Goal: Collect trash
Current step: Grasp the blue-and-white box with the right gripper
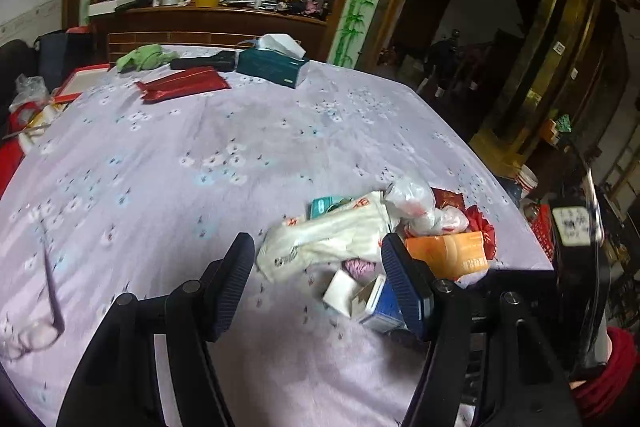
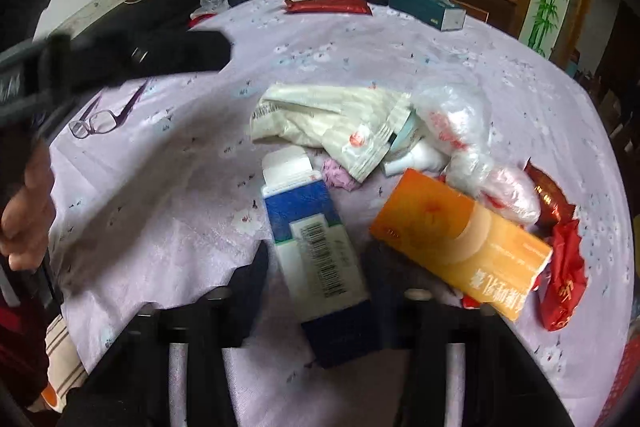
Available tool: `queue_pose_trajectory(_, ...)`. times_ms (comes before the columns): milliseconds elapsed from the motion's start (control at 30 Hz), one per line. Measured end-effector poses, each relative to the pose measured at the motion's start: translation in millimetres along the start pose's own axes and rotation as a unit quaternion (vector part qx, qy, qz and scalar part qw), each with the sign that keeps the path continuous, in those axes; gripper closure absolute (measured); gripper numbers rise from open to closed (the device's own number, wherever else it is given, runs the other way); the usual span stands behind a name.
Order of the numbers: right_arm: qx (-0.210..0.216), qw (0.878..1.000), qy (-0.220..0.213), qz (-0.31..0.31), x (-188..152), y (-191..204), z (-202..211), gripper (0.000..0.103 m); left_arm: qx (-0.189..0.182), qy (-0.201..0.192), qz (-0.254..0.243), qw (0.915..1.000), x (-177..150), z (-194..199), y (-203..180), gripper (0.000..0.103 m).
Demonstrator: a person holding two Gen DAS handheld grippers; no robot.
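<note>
The trash lay heaped in one pile on the lilac flowered tablecloth [image 2: 168, 211], at the centre and right of the right wrist view and the lower right of the left wrist view. Counted there: one blue and white carton [image 2: 316, 251] with its top flap open, one orange box [image 2: 460, 239], one crumpled cream wrapper [image 2: 332, 119], one bunched clear plastic bag [image 2: 460, 131], one small pink wad [image 2: 338, 175], one small white tube [image 2: 416, 159], and two red wrappers [image 2: 564, 267] at the pile's right edge. A teal packet [image 1: 326, 205] peeked out behind the cream wrapper in the left wrist view.

At the upper part of both frames sat one teal tissue box [image 1: 276, 67], one flat red pouch [image 1: 184, 85], one green cloth [image 1: 146, 57] and one black object [image 1: 208, 61] beside the tissue box. One pair of glasses [image 2: 96, 123] lay at the left of the right wrist view.

The left gripper [image 1: 318, 287] was released, its fingers spread wide above the cloth, the right-hand one in front of the blue carton and orange box, touching nothing that could be made out. The right gripper [image 2: 316, 307] was also released, fingers either side of the blue carton's lower end without clearly pressing it. In the right wrist view the left hand [image 2: 28, 203] was curled around its tool at the left edge; a red sleeve [image 1: 616, 379] showed at the lower right of the left wrist view.
</note>
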State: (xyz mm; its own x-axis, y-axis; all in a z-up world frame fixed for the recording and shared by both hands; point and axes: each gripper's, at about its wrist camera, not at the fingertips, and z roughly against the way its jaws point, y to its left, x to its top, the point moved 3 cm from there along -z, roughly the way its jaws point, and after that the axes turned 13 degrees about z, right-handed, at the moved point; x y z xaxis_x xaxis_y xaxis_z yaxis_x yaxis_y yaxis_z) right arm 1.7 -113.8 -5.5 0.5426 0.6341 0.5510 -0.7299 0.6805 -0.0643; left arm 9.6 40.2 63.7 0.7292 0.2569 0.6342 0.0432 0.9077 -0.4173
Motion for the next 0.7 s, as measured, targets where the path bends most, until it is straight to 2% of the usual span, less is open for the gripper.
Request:
queue_pose_trajectory(133, 0.013, 1.000, -0.016, -0.012, -10.3, 2.8, 16.1, 0.060, -0.001, 0.011, 0.000, 0.9999, 4.6, -12.9, 2.3, 0.035)
queue_pose_trajectory(300, 0.041, 0.995, -0.069, -0.059, -31.9, -1.5, 58.3, 0.066, -0.020, 0.019, -0.004, 0.9996, 17.5, -33.4, -3.7, 0.030)
queue_pose_trajectory(367, 0.047, 0.992, -0.084, -0.082, -37.9, -6.0, 68.7, 0.066, -0.014, 0.021, 0.002, 0.9997, 23.8, -47.3, -4.1, 0.030)
queue_pose_trajectory(533, 0.046, 0.986, -0.105, -0.120, -55.4, -19.3, 86.6, 0.066, -0.022, 0.077, 0.013, 0.9967, 23.2, -82.7, -5.1, 0.030)
queue_pose_trajectory(567, 0.046, 0.985, -0.108, -0.126, -59.0, -22.2, 89.6, 0.066, -0.023, 0.087, 0.007, 0.9959, 19.8, -84.7, -6.1, 0.030)
queue_pose_trajectory(700, 0.048, 0.981, -0.120, -0.147, -71.5, -33.5, 98.9, 0.066, -0.024, 0.078, -0.047, 0.9956, 2.3, -68.0, -19.0, 0.030)
